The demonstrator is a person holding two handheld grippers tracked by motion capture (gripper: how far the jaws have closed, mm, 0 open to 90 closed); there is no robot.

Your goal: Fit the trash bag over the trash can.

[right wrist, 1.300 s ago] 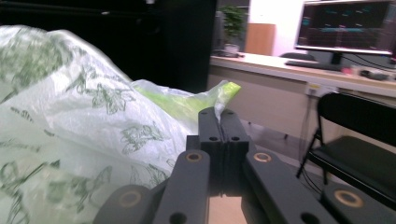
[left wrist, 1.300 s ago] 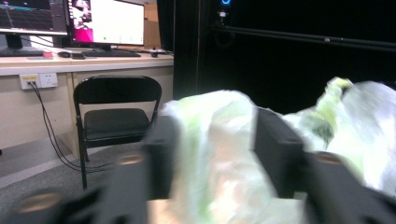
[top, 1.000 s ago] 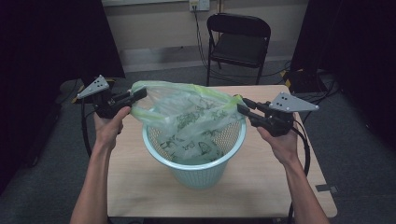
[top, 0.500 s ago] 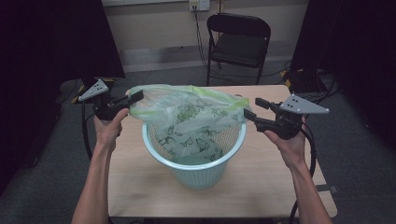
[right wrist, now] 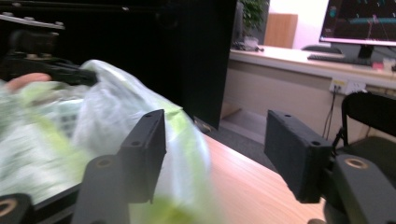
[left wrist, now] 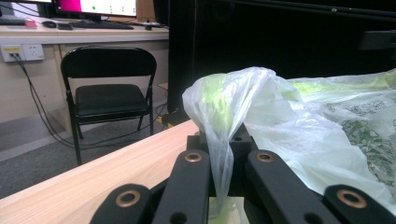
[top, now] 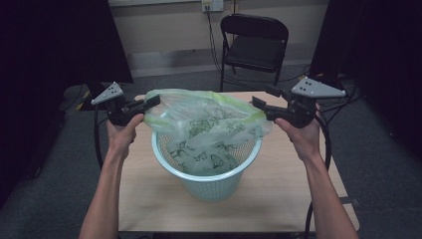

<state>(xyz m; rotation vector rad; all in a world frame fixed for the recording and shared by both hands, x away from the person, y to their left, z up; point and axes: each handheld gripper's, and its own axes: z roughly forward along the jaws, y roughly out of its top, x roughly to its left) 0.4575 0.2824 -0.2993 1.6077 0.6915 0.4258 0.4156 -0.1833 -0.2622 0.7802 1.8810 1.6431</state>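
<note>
A pale blue mesh basket (top: 209, 174) stands mid-table with a clear plastic bag (top: 209, 124), green-edged and printed, spread over its mouth. My left gripper (top: 154, 101) is shut on the bag's left rim. In the left gripper view the bunched film (left wrist: 243, 102) runs down between the pressed jaws of the left gripper (left wrist: 219, 154). My right gripper (top: 263, 97) hovers off the bag's right rim, open. Its jaws have just been opening and then eased in a little. In the right gripper view the bag (right wrist: 107, 112) lies loose beside one jaw of the right gripper (right wrist: 215, 140), not pinched.
The wooden table (top: 298, 199) has bare room around the basket. A black folding chair (top: 254, 40) stands behind its far edge, under a wall socket (top: 211, 5). Dark curtains hang on both sides. Cables trail from both grippers.
The right gripper let go of the bag's right rim, opened, and drew up and away to the right. The bag's right side sagged toward the basket. The left gripper kept its grip and place.
</note>
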